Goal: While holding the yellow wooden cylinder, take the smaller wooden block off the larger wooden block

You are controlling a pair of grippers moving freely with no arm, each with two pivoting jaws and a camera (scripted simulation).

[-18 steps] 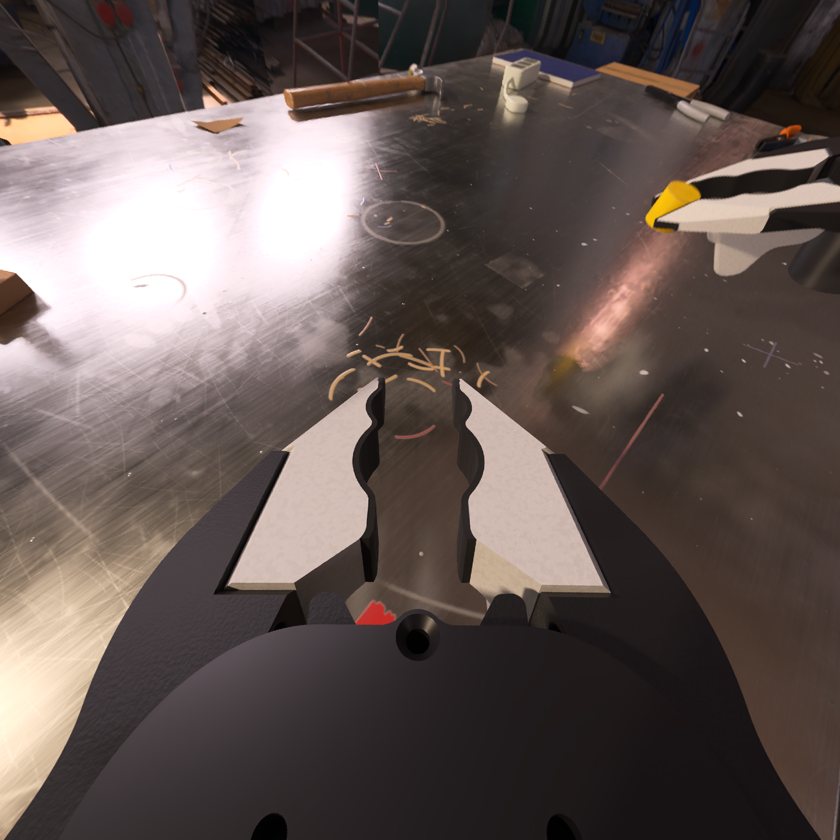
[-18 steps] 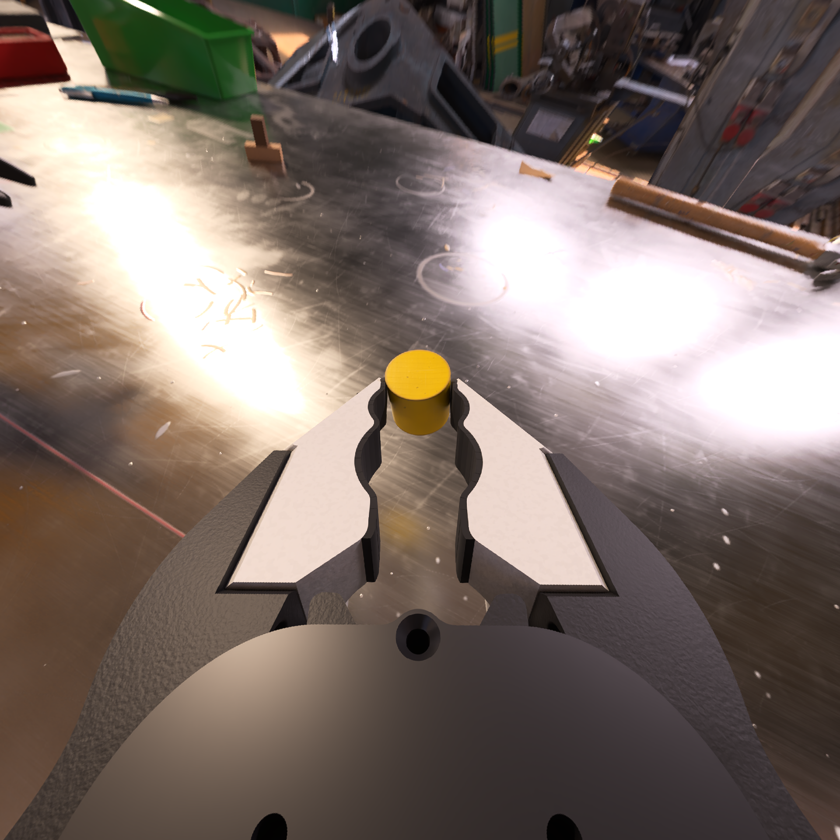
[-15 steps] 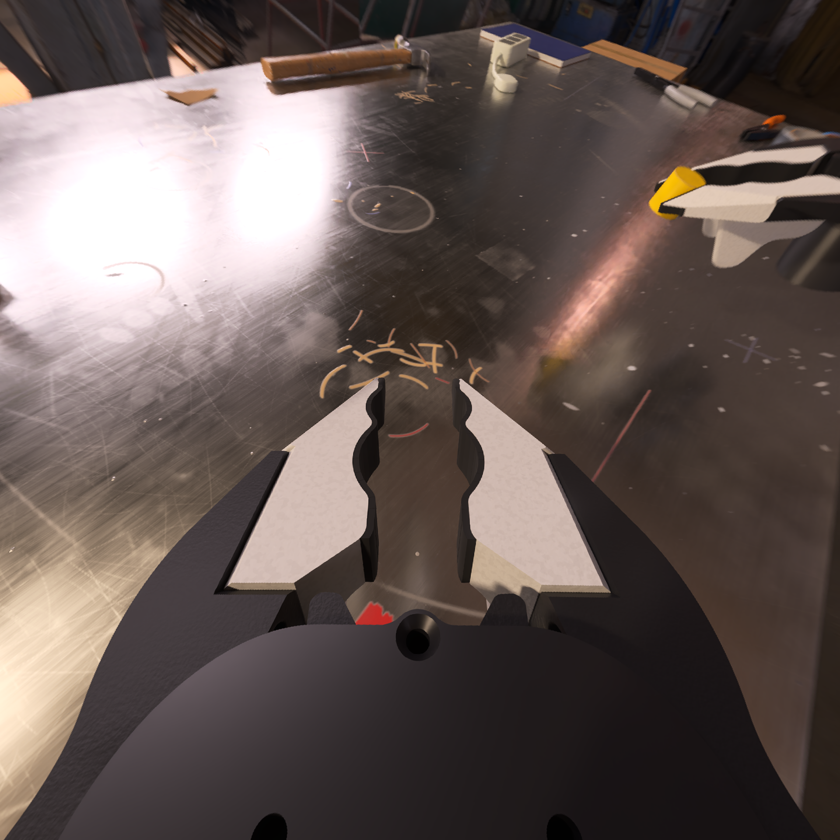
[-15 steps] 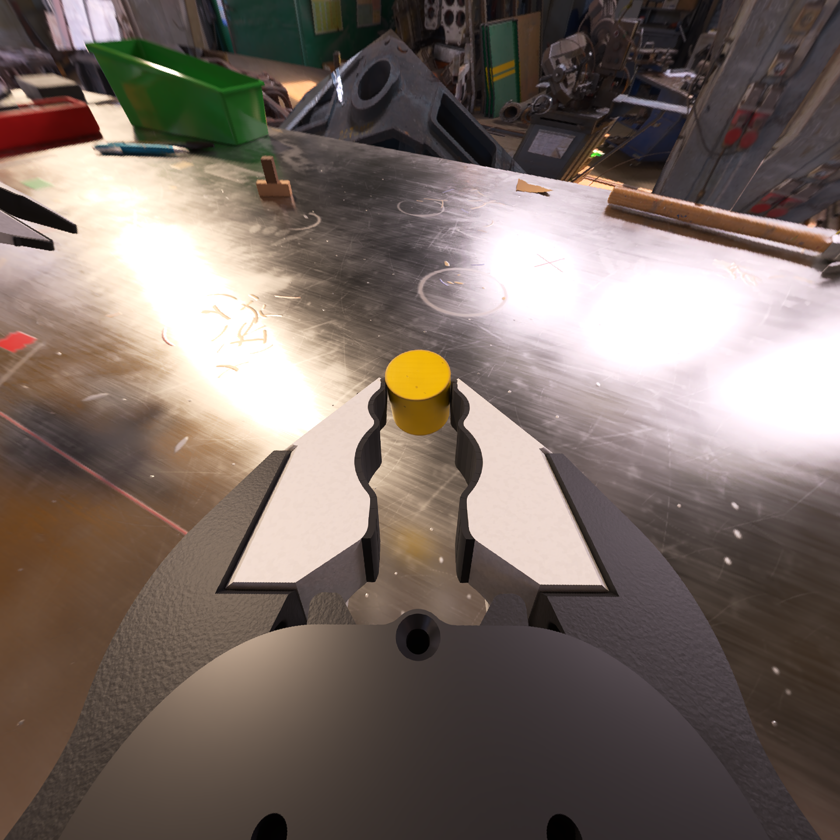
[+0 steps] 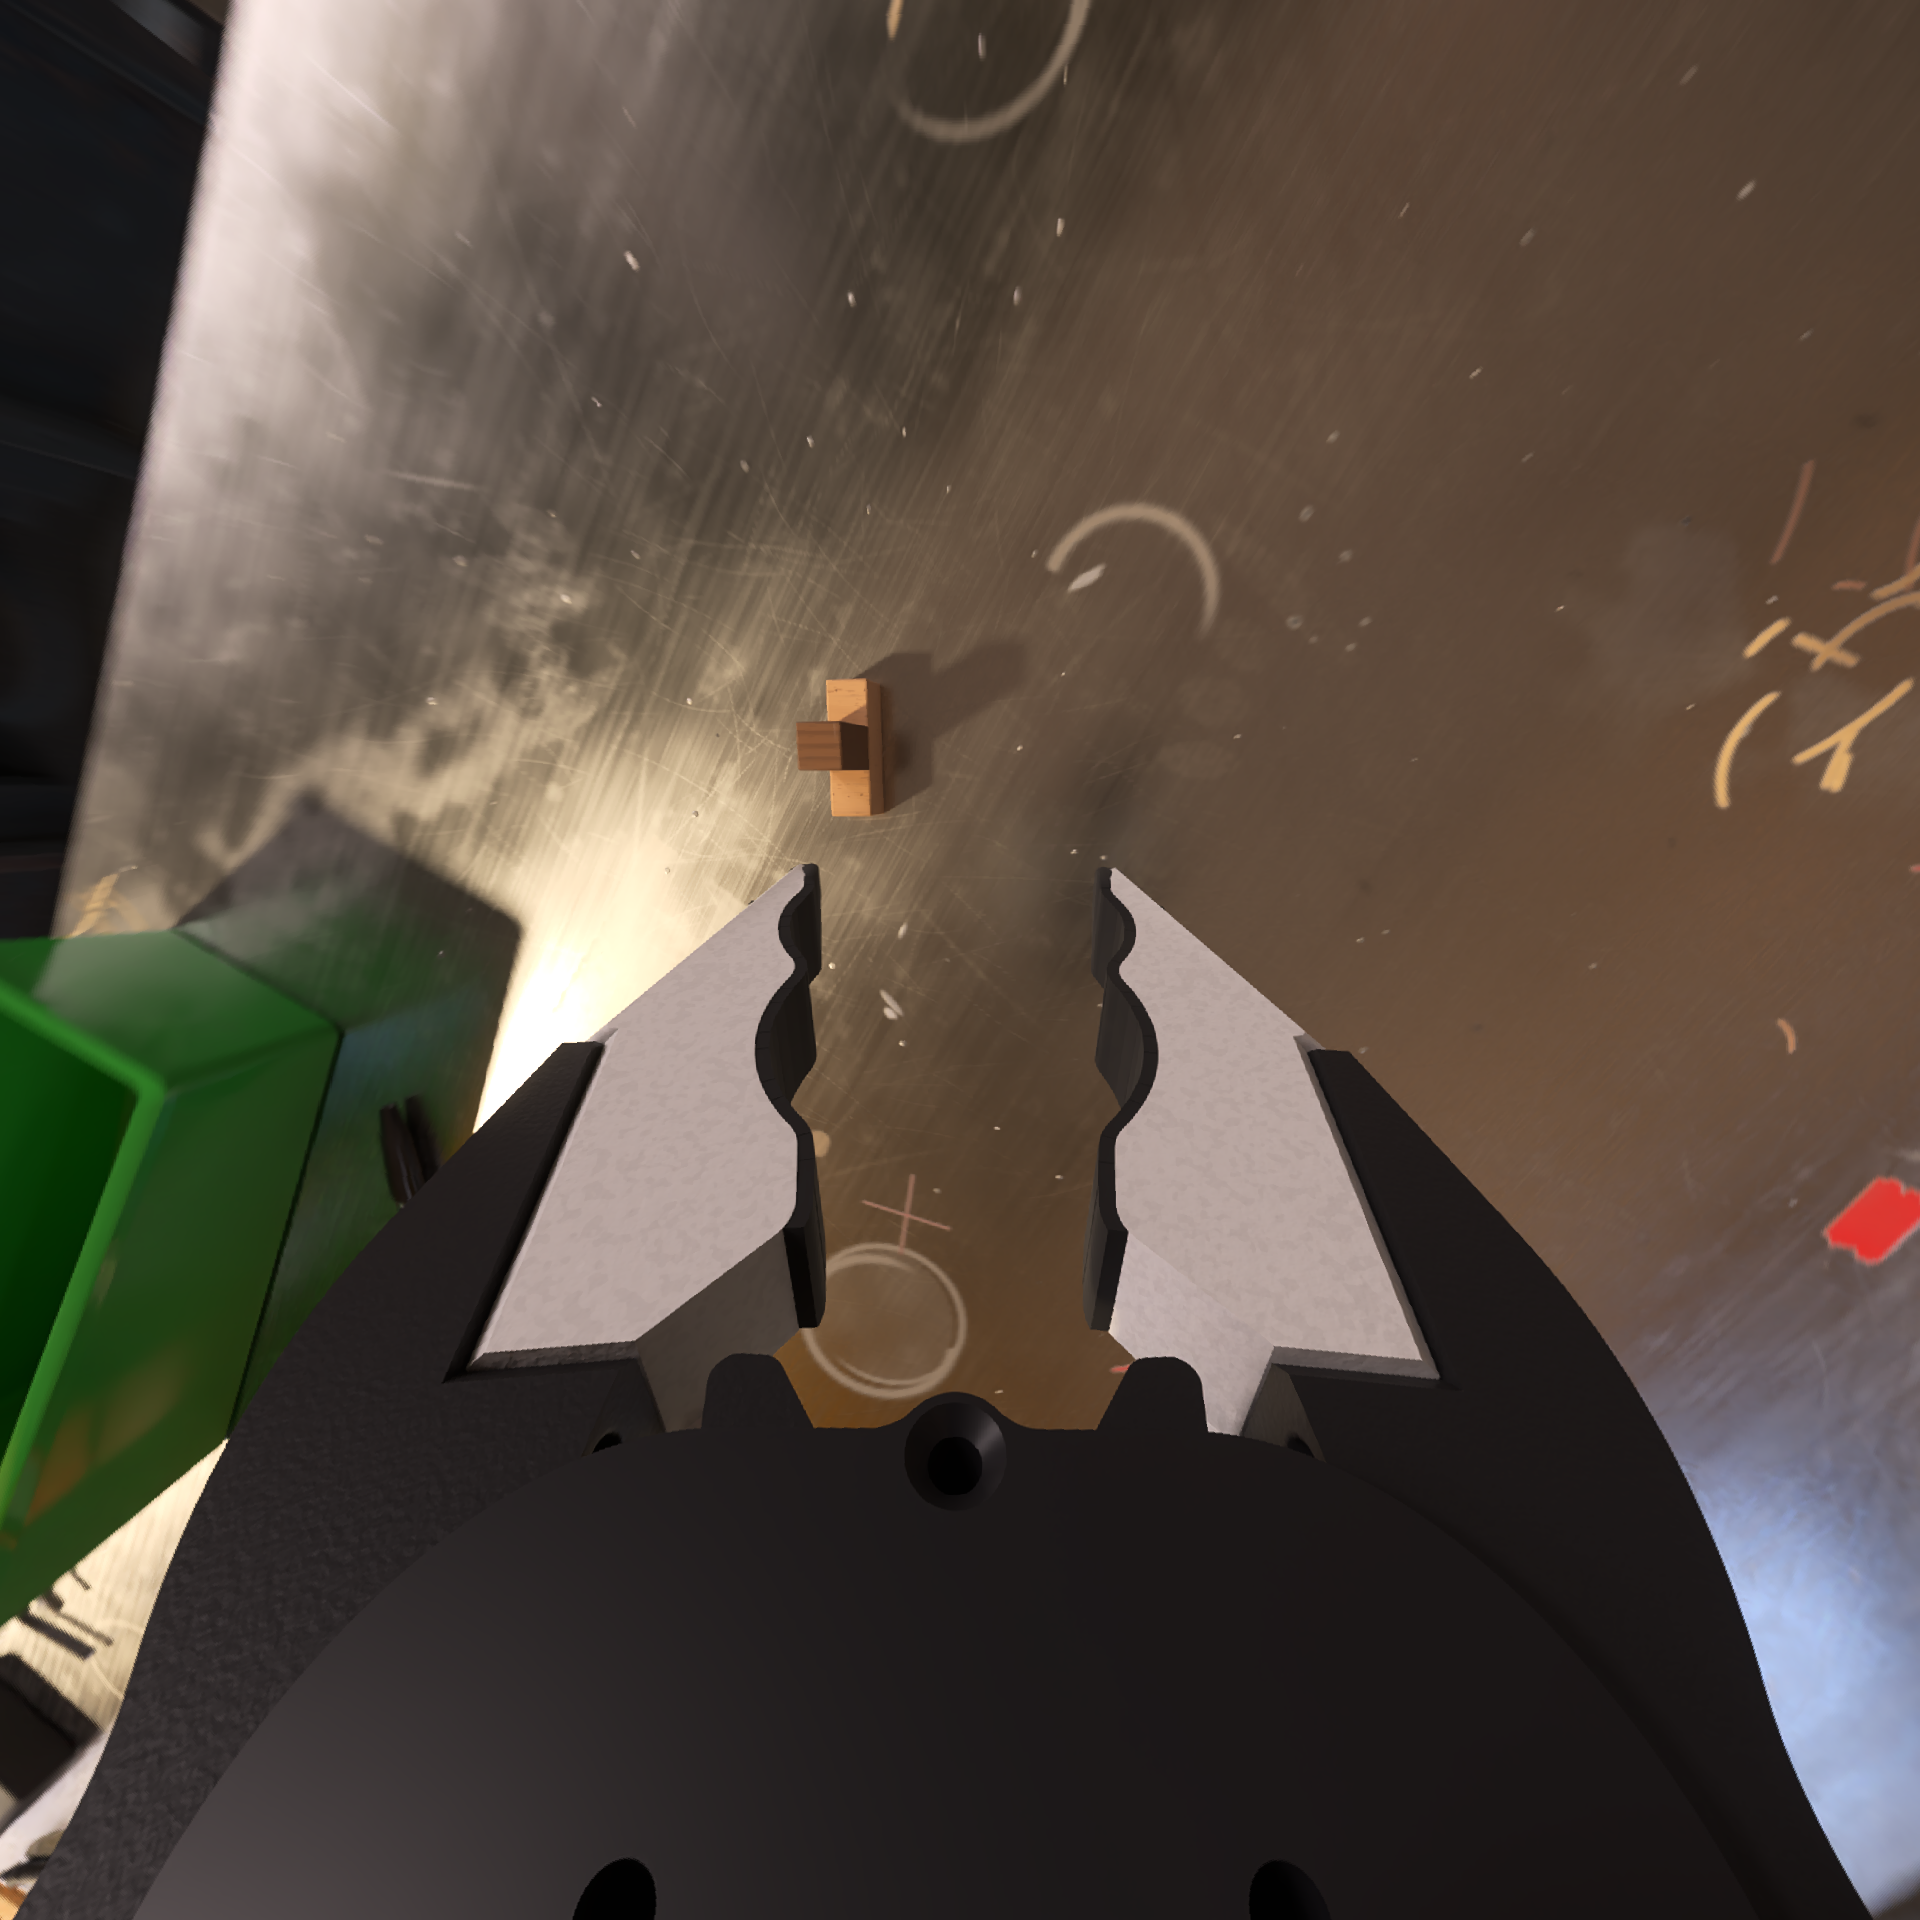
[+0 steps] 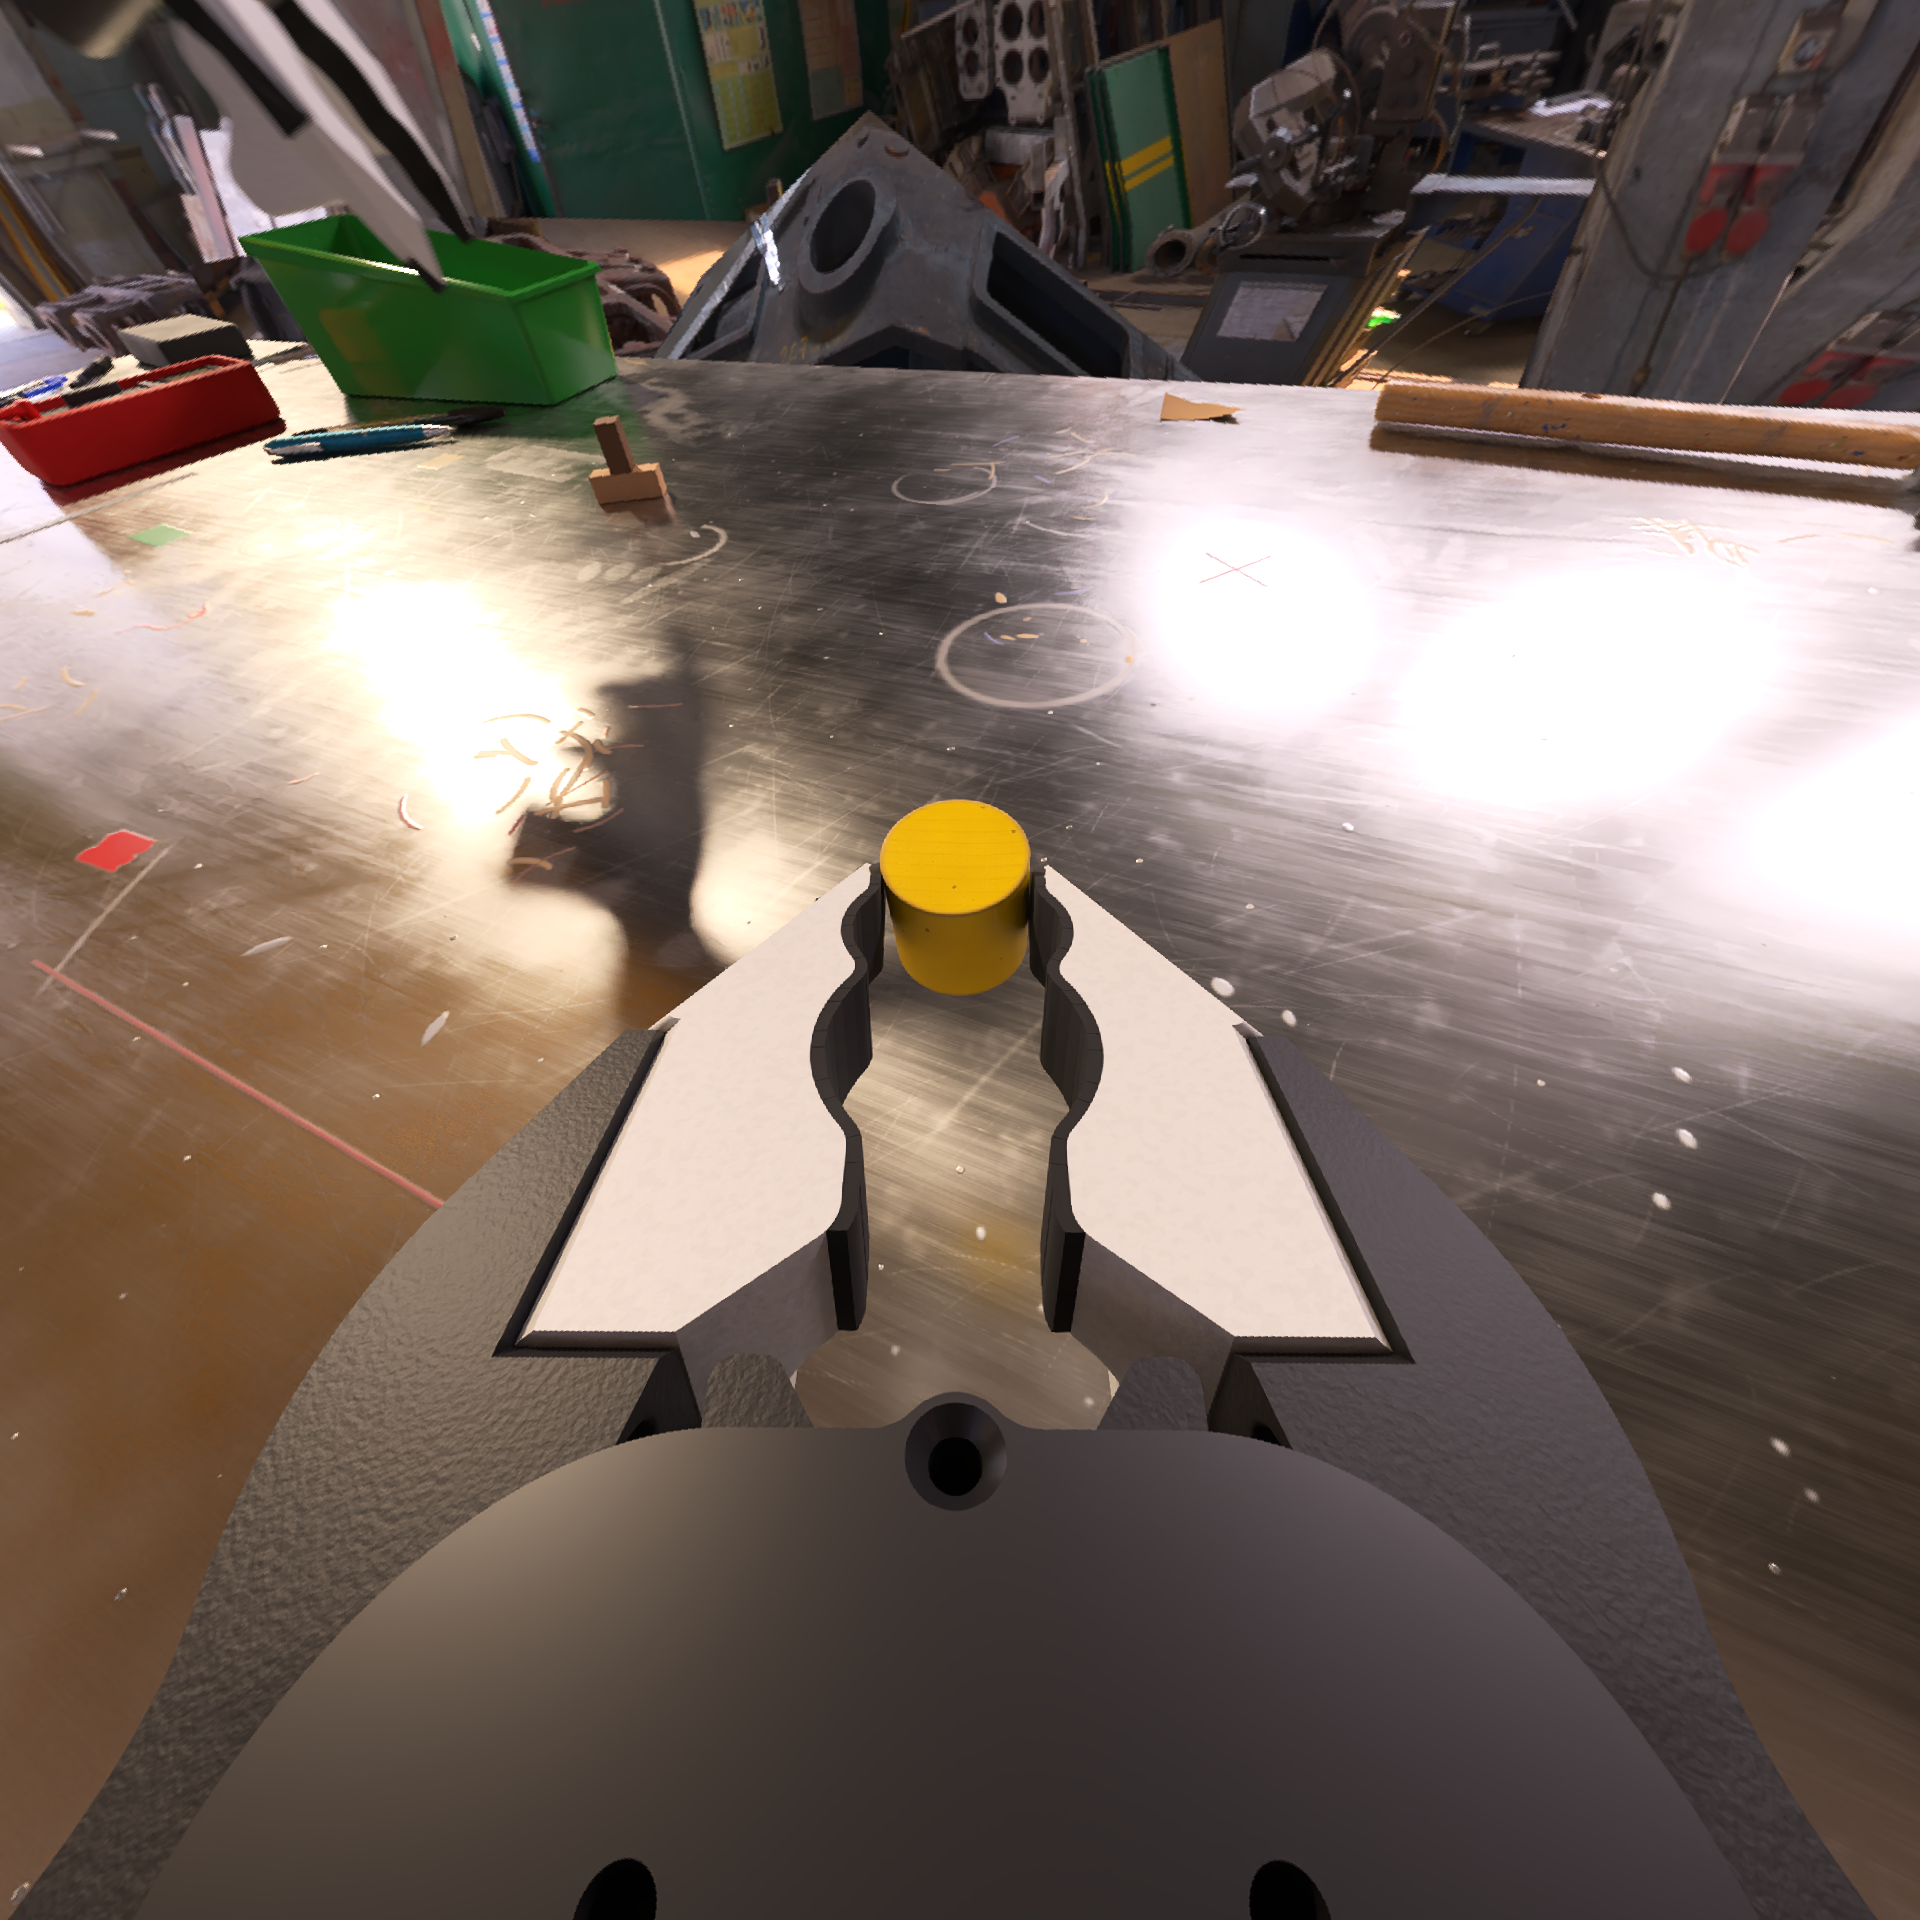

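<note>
overhead, left gripper [image 5: 956, 883] jaws released | smaller wooden block [image 5: 828, 745] near table edge [image 5: 177, 416] | right gripper [image 6: 956, 883] grasping yellow wooden cylinder [image 6: 956, 899]

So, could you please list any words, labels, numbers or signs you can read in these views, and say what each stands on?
No text here is legible.
The yellow poster on the far green wall: print too small and blurred to read.
The red tag on the metal table: no print visible.
The yellow wooden cylinder: no markings.
</note>
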